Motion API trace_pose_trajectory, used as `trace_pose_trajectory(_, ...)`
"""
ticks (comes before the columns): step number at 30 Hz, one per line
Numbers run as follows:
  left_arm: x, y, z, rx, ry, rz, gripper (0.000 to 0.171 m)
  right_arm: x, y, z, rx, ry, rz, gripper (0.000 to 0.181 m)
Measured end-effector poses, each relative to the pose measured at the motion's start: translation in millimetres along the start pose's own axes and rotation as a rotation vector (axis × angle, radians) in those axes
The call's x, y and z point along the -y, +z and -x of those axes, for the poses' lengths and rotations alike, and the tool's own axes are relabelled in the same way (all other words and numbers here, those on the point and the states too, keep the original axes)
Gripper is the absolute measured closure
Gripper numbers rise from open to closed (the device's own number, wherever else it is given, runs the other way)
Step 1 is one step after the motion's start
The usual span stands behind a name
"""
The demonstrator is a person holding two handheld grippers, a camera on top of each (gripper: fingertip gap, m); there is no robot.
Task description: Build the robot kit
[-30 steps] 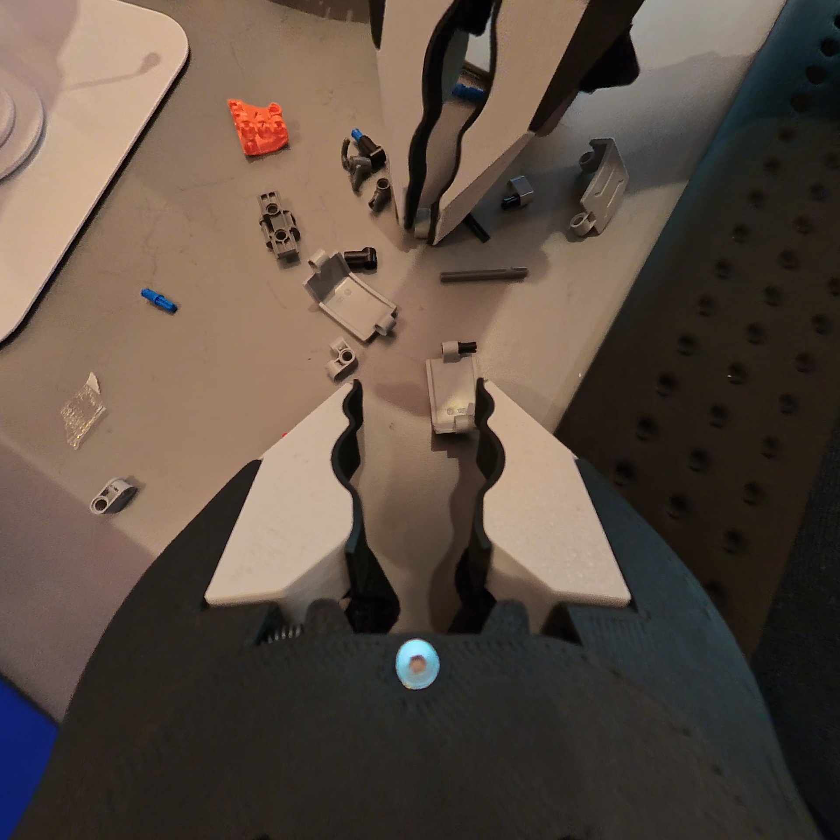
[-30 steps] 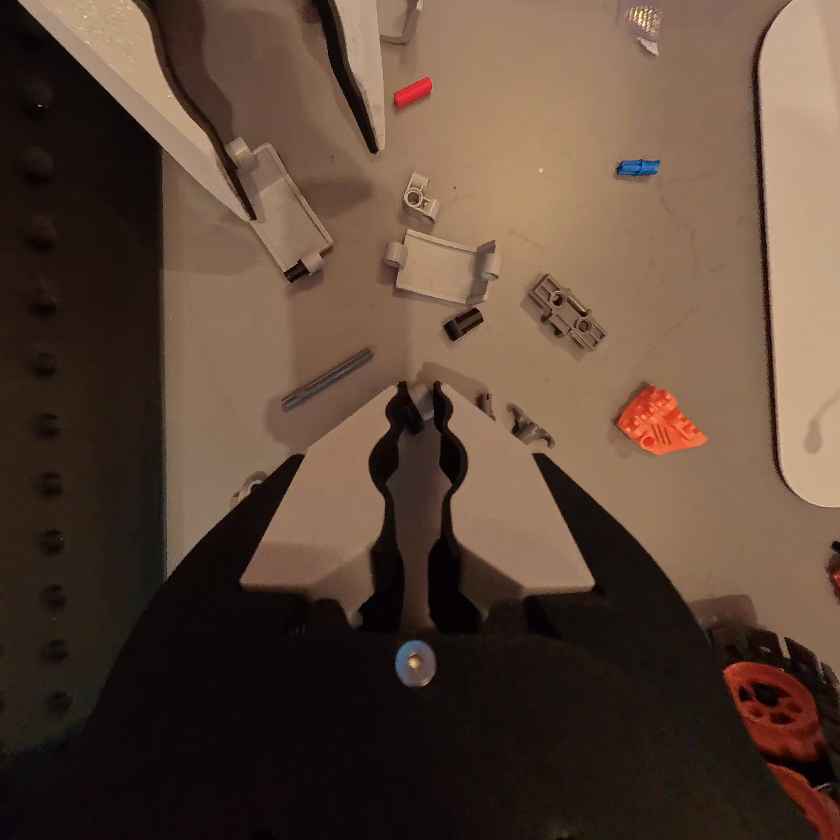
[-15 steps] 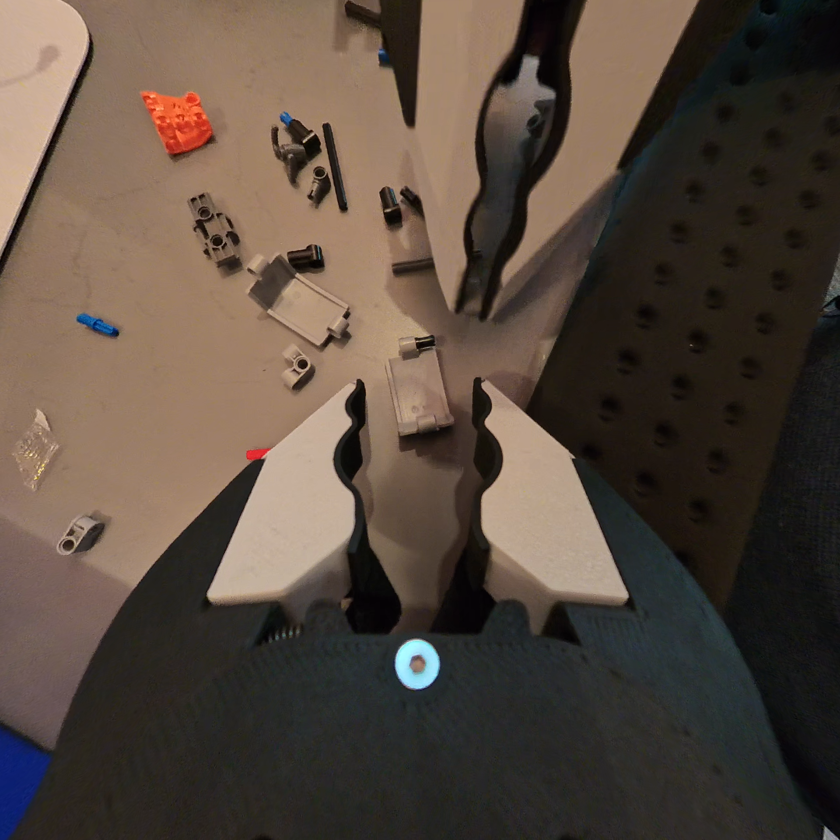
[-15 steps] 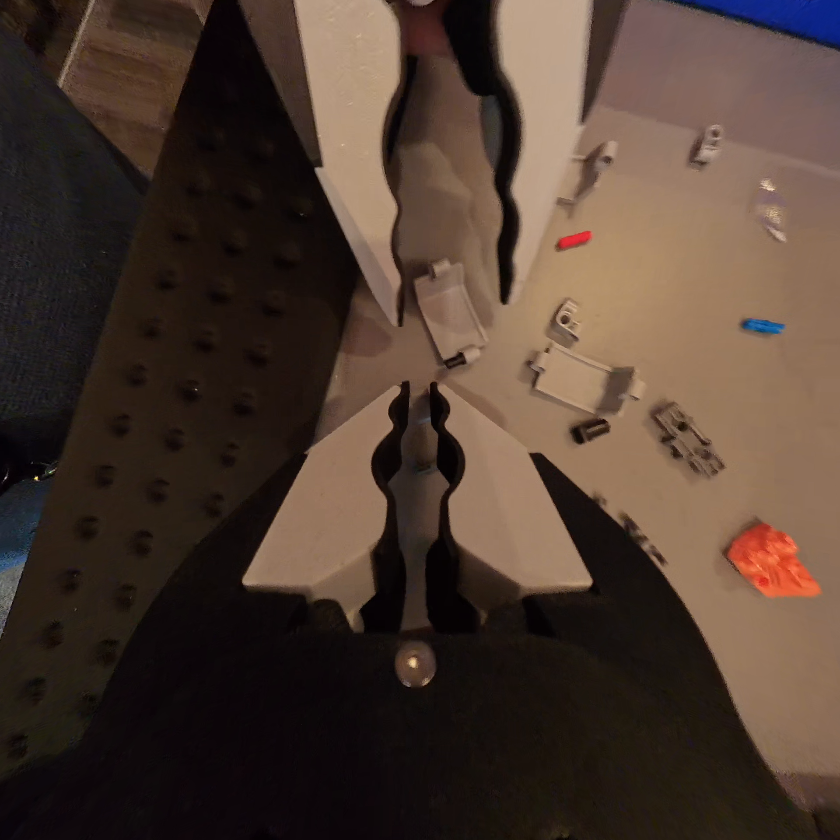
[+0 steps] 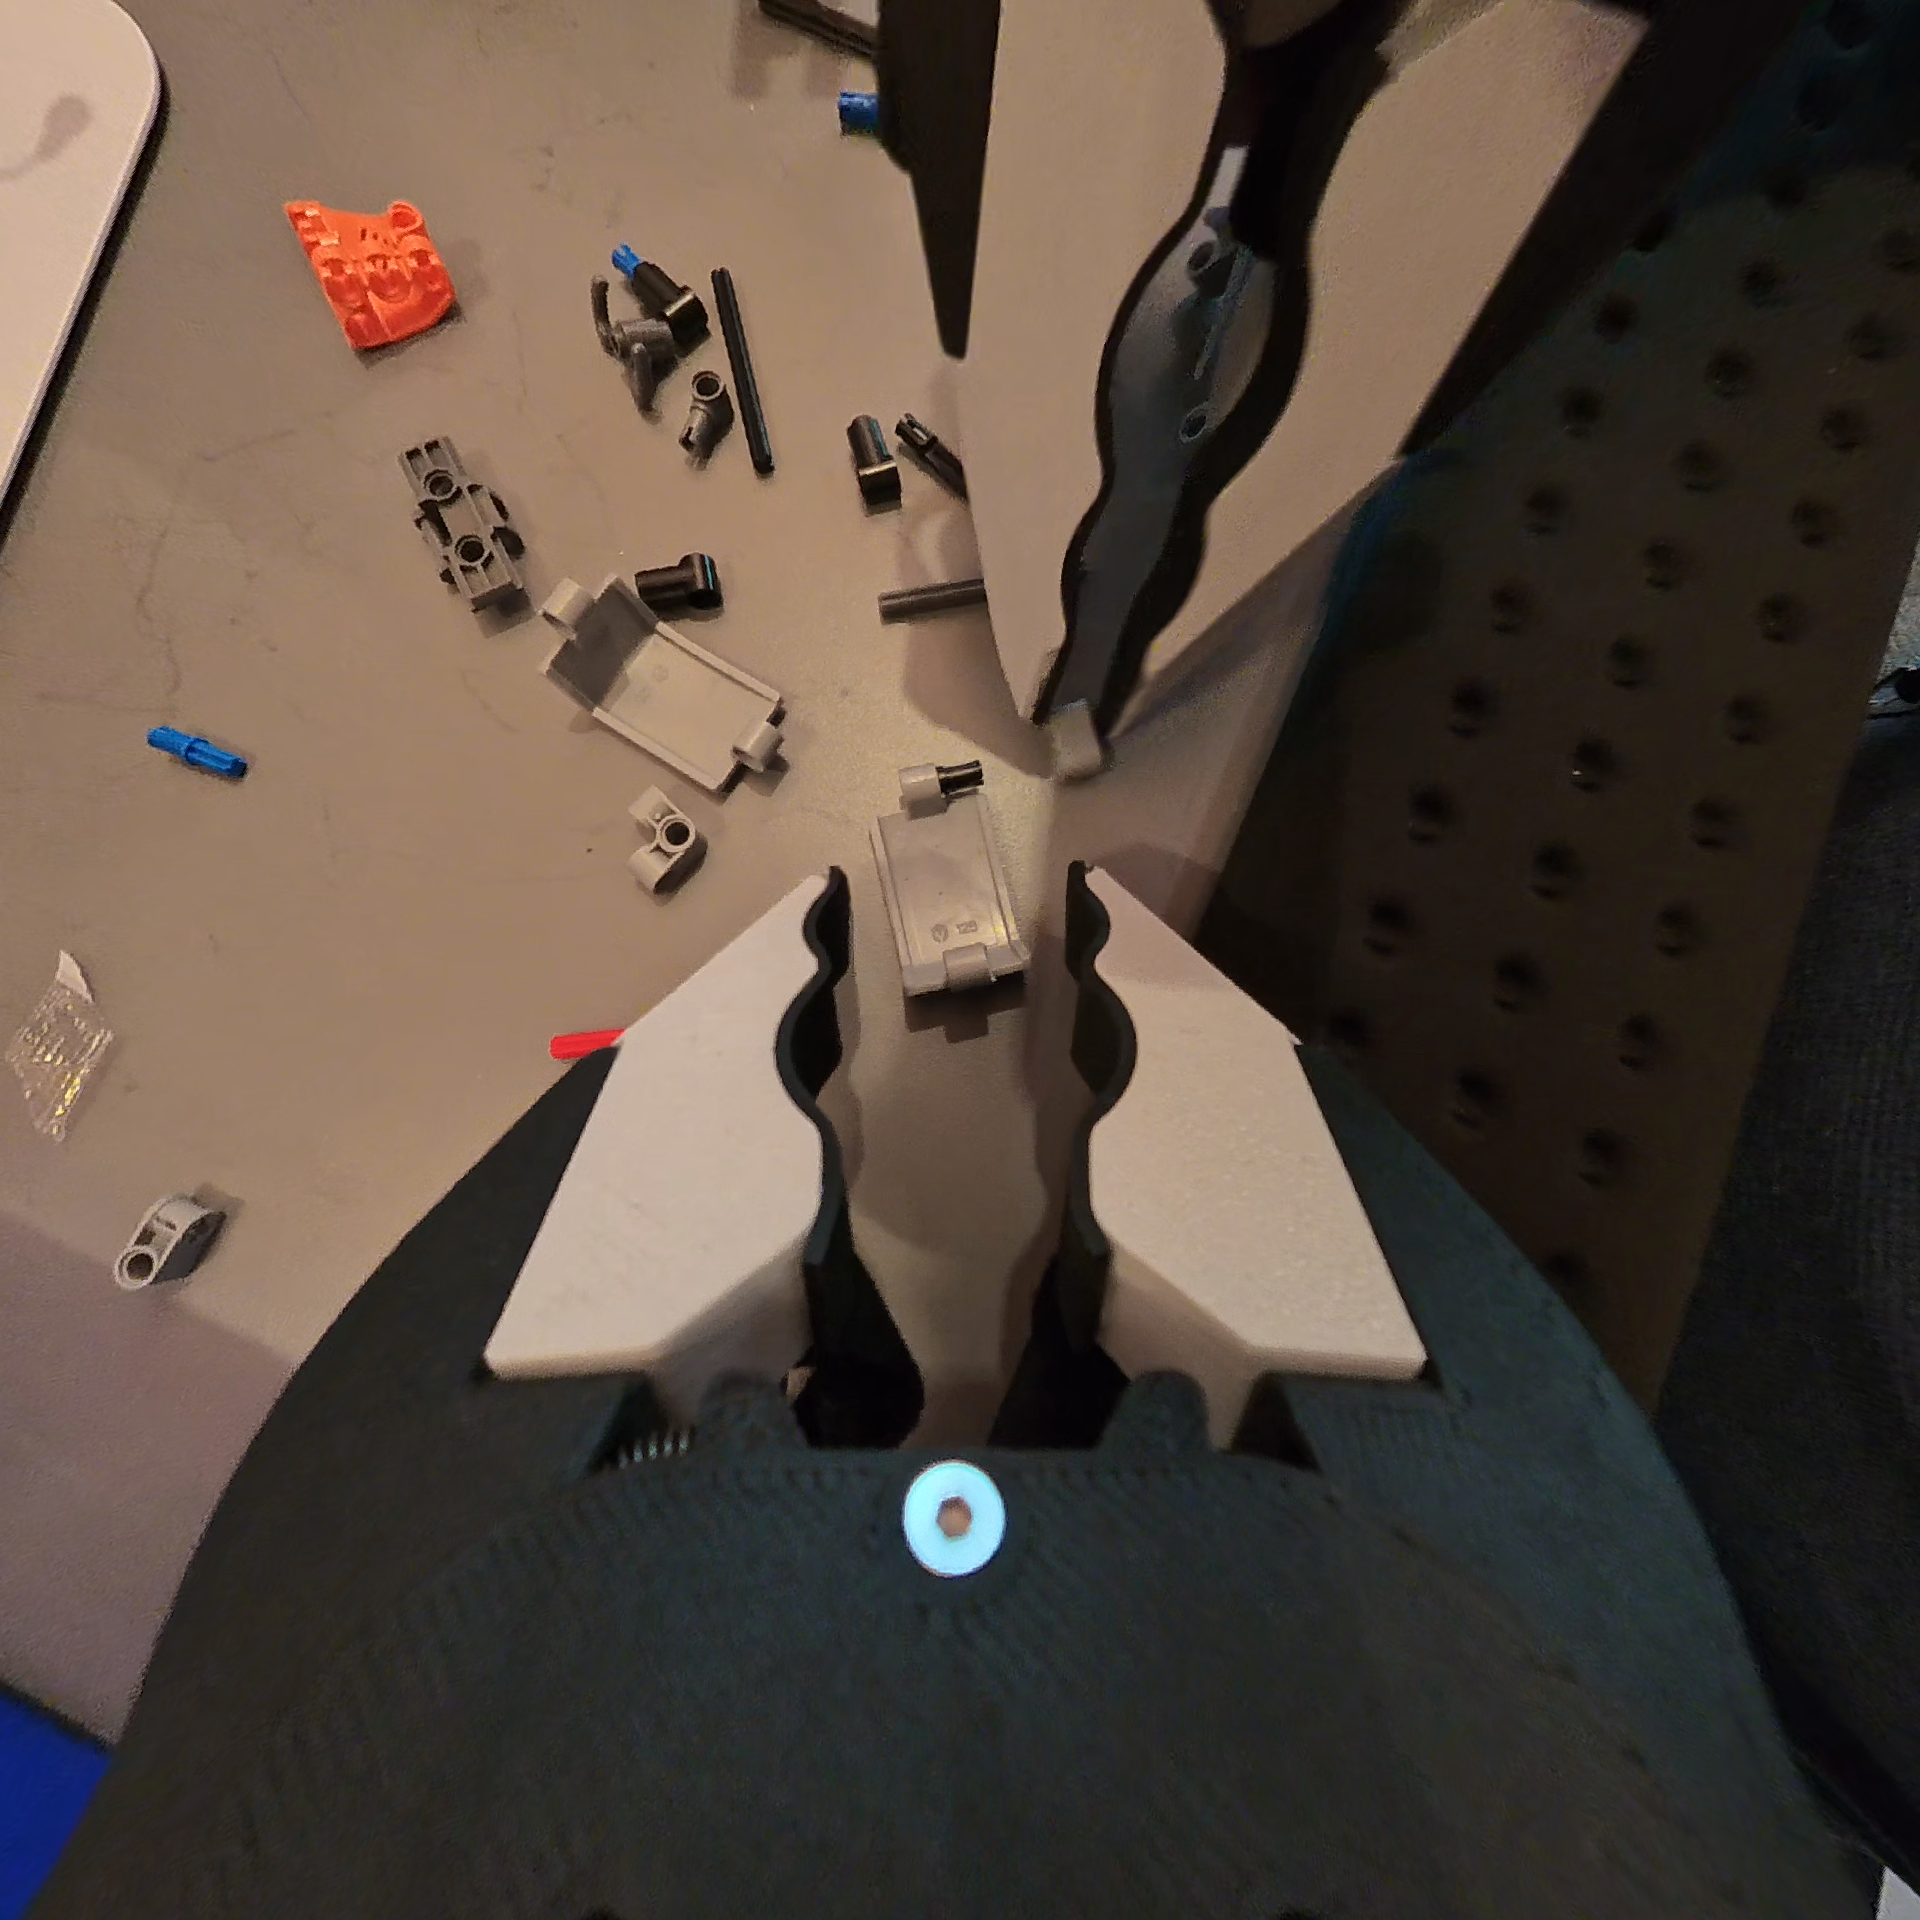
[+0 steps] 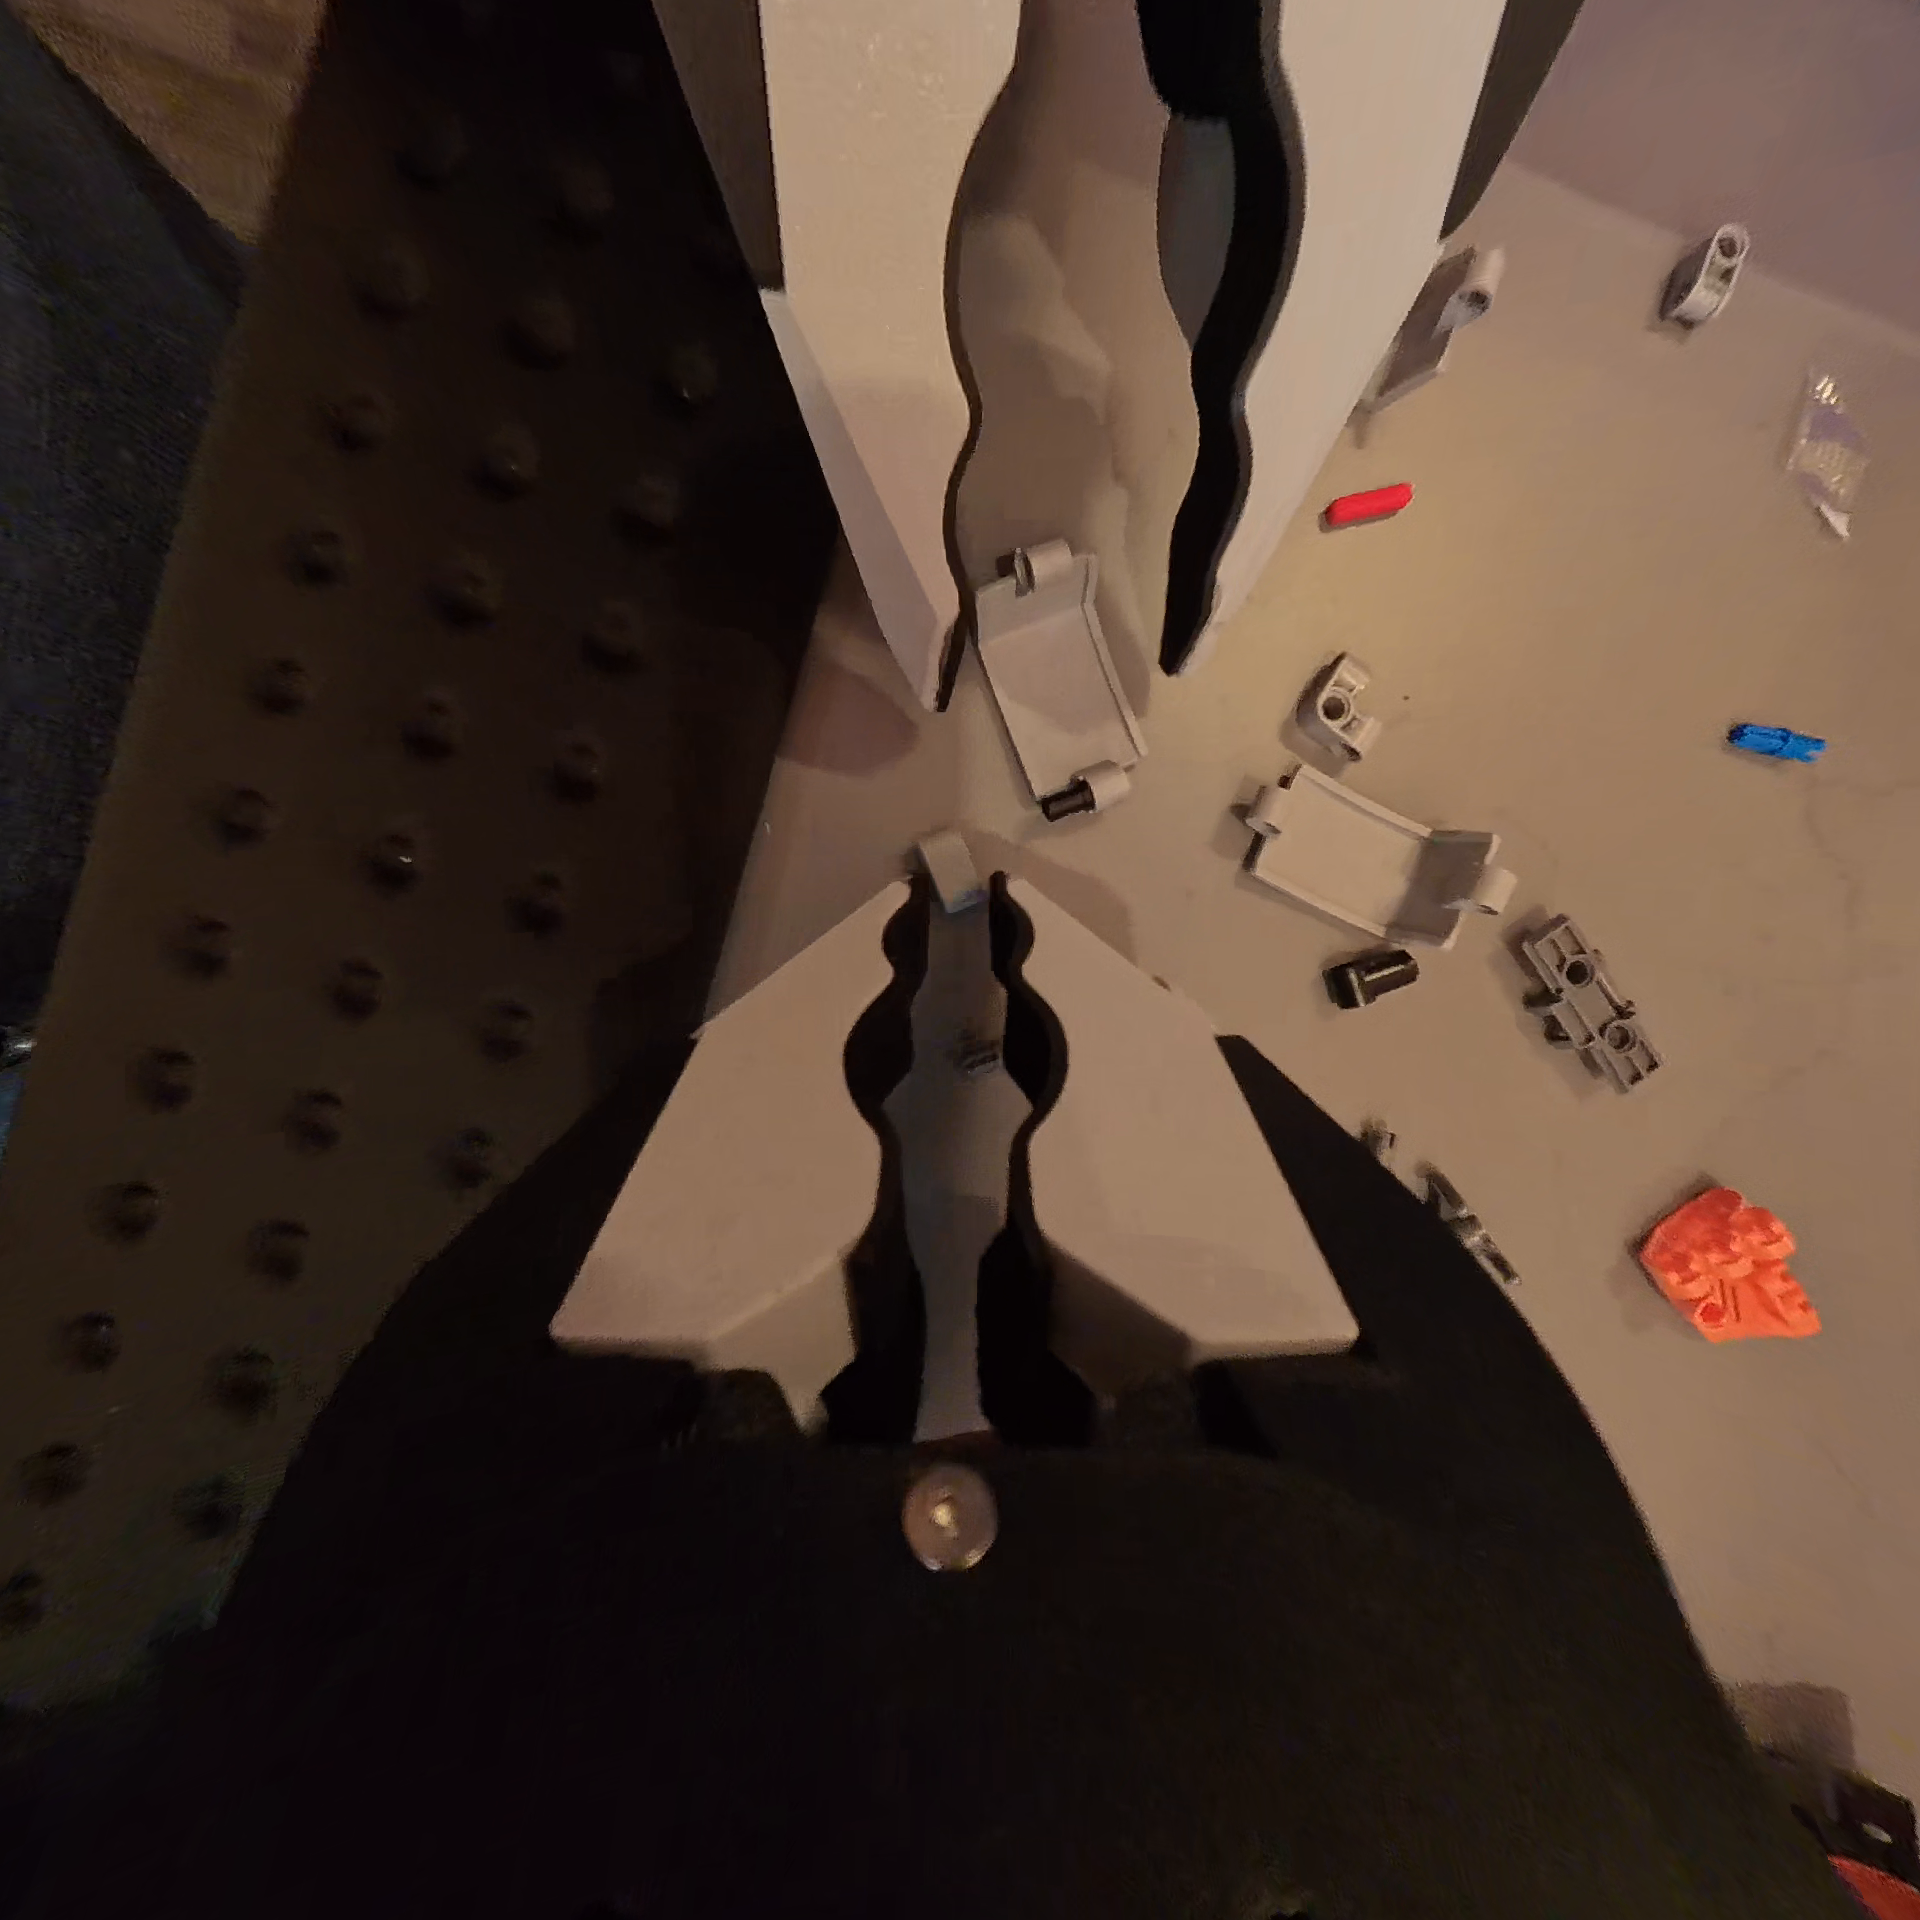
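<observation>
On grey table (image 5: 312, 935) | left hand-held gripper (image 5: 954, 883) spread around grey panel (image 5: 951, 904) | right hand-held gripper (image 6: 954, 891) pinching small grey piece (image 6: 951, 871)

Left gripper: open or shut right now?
Open. The left gripper shows a wide gap between its fingertips, with the small grey curved plastic panel lying on the grey tabletop in that gap, ungripped.
</observation>
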State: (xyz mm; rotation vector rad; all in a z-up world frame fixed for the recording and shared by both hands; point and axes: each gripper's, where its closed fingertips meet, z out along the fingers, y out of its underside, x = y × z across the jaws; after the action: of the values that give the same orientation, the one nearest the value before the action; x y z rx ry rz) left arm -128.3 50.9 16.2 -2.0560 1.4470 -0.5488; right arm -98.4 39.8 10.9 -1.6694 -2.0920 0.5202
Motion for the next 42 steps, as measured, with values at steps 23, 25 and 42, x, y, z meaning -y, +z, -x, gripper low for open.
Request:
trace_pose_trajectory(23,-1,9,-4,-0.033,0.038,0.029,0.149,5,1,-2,0.030,0.085,-0.135,0.176)
trace_pose_trajectory(25,0,10,-4,-0.033,0.040,0.029,0.149,3,3,-3,0.023,0.090,-0.125,0.176)
trace_pose_trajectory(42,1,11,-5,-0.043,0.061,0.050,0.150,5,0,-3,0.071,0.169,-0.203,0.176)
